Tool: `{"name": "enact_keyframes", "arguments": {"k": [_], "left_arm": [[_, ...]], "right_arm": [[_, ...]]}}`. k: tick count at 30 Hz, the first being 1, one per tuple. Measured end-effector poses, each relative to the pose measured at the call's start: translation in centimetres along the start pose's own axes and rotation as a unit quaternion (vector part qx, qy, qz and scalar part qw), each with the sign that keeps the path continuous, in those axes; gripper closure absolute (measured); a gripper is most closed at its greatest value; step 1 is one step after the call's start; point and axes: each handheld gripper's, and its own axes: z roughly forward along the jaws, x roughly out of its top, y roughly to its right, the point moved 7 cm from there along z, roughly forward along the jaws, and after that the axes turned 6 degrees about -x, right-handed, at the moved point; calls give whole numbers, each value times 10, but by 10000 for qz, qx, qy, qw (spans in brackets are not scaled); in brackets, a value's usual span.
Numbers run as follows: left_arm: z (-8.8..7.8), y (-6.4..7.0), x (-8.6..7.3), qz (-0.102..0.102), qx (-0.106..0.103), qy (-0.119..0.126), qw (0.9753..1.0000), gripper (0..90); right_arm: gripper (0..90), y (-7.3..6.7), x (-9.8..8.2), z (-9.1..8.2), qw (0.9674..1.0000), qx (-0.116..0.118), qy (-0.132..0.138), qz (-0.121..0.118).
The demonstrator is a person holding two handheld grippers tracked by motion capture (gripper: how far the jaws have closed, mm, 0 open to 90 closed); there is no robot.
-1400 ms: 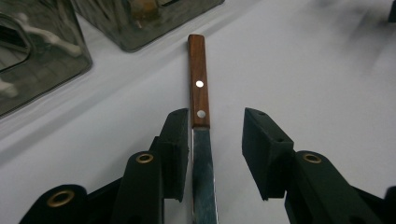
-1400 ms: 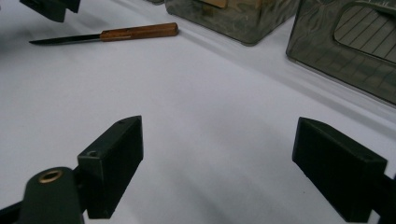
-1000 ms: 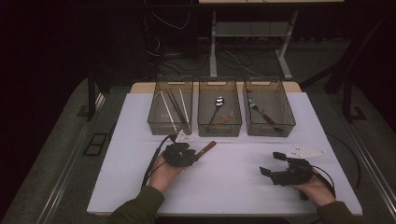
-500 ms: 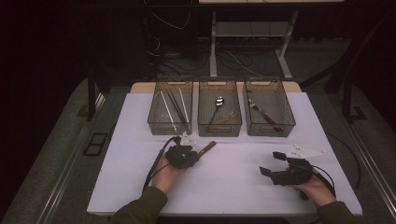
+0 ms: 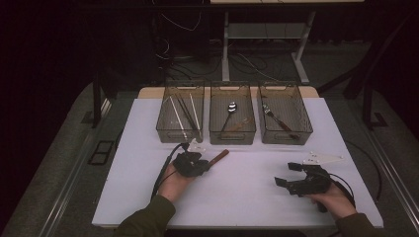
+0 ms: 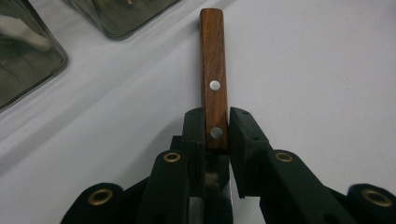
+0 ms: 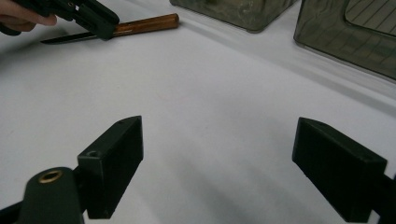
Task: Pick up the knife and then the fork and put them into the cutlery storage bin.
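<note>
On the white table (image 5: 247,192), near edge: both hands with grippers, well apart.
Left gripper (image 6: 217,128): jaws have just been closing; now pinching the wooden handle of the knife (image 6: 213,70) at its lower rivet, one pad on each side.
Left gripper, high view (image 5: 201,166): sits just in front of the left and middle bins, hand behind it at the table's near side.
Knife, where: lying on the table in front of the bins, handle end sticking out past the jaws toward the middle bin (image 5: 232,114), apart from it; blade runs back under the gripper body.
Knife, right gripper view (image 7: 140,25): handle brown, dark blade pointing left out from under the left gripper (image 7: 105,25), flat on or just above the table, cannot tell which.
Right gripper (image 7: 219,158): jaws spread wide, nothing between them, bare table under them.
Right gripper, high view (image 5: 289,174): near right of table, pointing left toward the other hand, held by the right hand (image 5: 333,200).
Bins: three clear ones in a row at far side; left bin (image 5: 180,113) has chopsticks, middle a spoon, right bin (image 5: 285,113) a fork.
</note>
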Motion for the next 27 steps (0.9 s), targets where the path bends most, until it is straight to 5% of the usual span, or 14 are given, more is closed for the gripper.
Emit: {"name": "enact_keyframes", "arguments": {"k": [7, 11, 12, 19, 27], "left_arm": [[-8, 11, 5, 300, -411, -16, 9987, 769], [-10, 26, 7, 496, -784, -5, 9957, 769], [-10, 28, 7, 705, -846, -59, 9939, 768], [-14, 56, 11, 1187, -1311, -123, 9842, 768], [-16, 79, 15, 1740, -1746, -196, 9689, 767]], "right_arm": [[165, -7, 6, -7, 9993, 247, -54, -257], [165, -15, 6, -8, 9954, 766, -316, -484], [165, -16, 7, -8, 9948, 783, -363, -547], [236, -29, 17, -5, 9899, 943, -372, -994], [211, -51, 25, 5, 9776, 1473, -532, -1407]]}}
